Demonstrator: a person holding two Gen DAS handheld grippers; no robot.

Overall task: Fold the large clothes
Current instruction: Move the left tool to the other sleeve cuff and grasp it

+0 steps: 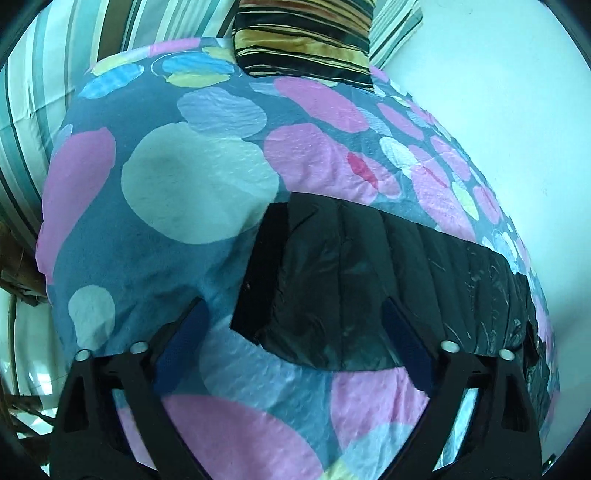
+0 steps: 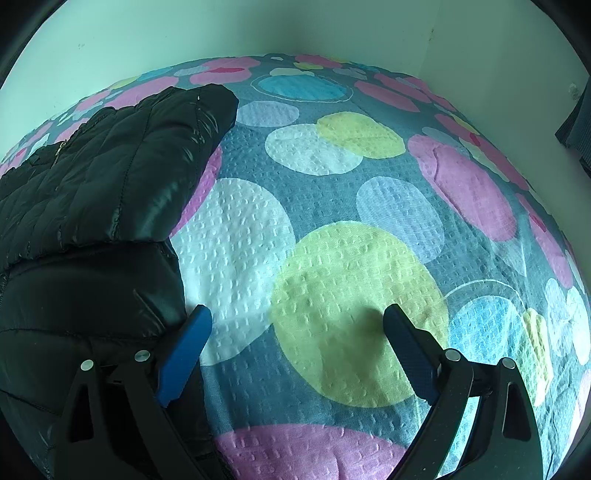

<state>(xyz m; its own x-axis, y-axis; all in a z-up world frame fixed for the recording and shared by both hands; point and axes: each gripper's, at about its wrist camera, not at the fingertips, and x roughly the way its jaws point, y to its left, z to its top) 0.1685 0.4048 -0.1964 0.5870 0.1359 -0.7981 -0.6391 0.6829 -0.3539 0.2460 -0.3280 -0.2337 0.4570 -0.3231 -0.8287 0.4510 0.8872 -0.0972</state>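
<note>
A black quilted puffer jacket (image 1: 369,277) lies on a bed with a blue cover with large coloured dots (image 1: 192,184). In the left wrist view my left gripper (image 1: 295,314) is open, its blue-padded fingers straddling the jacket's near edge just above it. In the right wrist view the jacket (image 2: 92,206) fills the left side, a sleeve reaching toward the wall. My right gripper (image 2: 295,317) is open and empty over the cover (image 2: 351,302), its left finger (image 2: 184,350) right beside the jacket's edge.
A striped dark and gold pillow (image 1: 303,37) lies at the head of the bed. A striped curtain or sheet (image 1: 44,92) hangs at the left. White walls (image 2: 258,29) border the bed's far side. A dark object (image 2: 576,125) stands at the right edge.
</note>
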